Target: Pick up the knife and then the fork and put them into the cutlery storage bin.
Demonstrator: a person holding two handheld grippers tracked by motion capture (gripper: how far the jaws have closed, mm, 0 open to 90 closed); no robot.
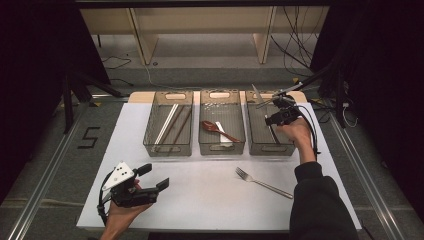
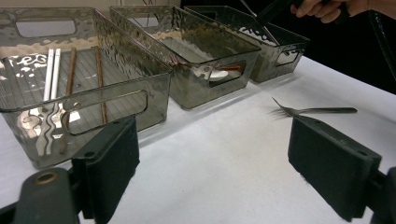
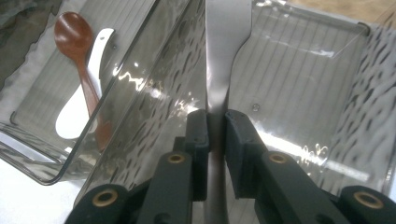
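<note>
Right claw grips a knife over the right bin.

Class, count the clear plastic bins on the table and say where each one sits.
3. They stand side by side along the far edge of the table: the left bin holds chopsticks, the middle bin holds spoons, and the right bin is under the right gripper.

Three clear bins stand side by side at the far edge of the worktop, their walls nearly touching, so nothing passes between them. The left bin holds chopsticks, the middle bin spoons. The right claw with its knife occupies the right bin. The near worktop is open, except for a fork right of centre and the left claw at near left.
</note>
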